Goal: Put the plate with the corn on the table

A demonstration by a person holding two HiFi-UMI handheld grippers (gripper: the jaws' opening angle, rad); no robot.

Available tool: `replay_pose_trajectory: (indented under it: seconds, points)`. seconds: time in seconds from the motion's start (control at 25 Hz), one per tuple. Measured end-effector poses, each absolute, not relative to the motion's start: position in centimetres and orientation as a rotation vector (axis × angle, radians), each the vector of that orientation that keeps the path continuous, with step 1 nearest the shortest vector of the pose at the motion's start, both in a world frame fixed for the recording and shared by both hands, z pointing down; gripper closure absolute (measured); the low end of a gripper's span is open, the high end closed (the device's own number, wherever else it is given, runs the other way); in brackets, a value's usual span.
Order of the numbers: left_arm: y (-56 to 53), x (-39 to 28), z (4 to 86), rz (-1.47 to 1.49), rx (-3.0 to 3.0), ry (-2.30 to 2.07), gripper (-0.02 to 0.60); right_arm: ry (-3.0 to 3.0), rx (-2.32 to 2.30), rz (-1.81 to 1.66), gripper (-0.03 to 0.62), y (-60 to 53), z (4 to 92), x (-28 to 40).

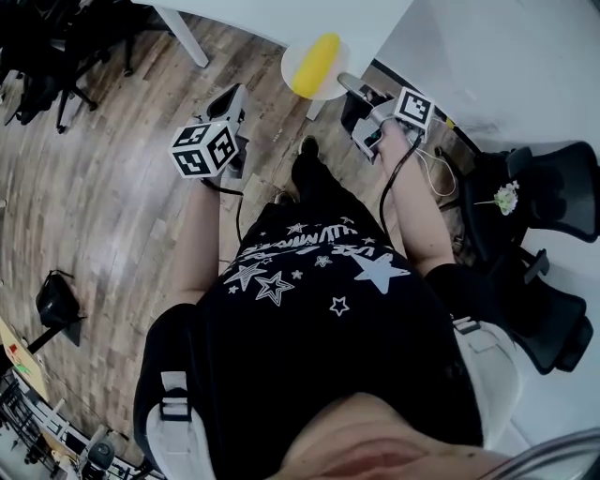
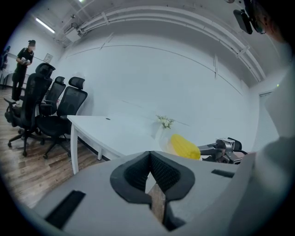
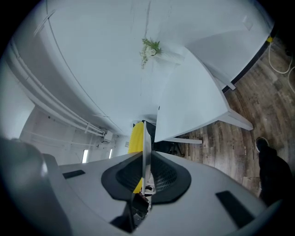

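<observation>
One rim grip bore everything: fingers of the right gripper (image 1: 349,84) clamped the seemingly stiff, light plate (image 1: 292,80), airborne near the table (image 1: 281,14); loose corn (image 1: 317,58) could roll. Left gripper (image 1: 232,98) was closed, empty.

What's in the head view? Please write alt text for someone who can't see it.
Seen from above, a person in a black star-print T-shirt holds a white plate bearing yellow corn by its rim in the right gripper, beside a white table. The left gripper holds nothing.
</observation>
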State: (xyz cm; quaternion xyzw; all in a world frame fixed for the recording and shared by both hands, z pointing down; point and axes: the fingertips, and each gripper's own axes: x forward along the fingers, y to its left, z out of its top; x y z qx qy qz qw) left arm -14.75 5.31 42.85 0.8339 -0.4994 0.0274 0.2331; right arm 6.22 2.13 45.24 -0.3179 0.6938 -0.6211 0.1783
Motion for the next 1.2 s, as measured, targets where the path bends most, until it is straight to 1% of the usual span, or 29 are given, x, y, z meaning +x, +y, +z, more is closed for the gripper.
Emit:
replay_pose_trajectory:
  seconds: [0.48, 1.2]
  points:
    - [-1.6, -16.3, 43.8, 0.093, 2.268, -1.368, 0.575, 1.938, -0.805, -1.784, 0.557, -6.1, 46.6, 3.2]
    - [-18.8, -12.4, 44.5, 0.138, 2.271, -1.314, 0.575, 1.957, -0.780, -1.784, 0.557, -22.1, 48.5, 5.4]
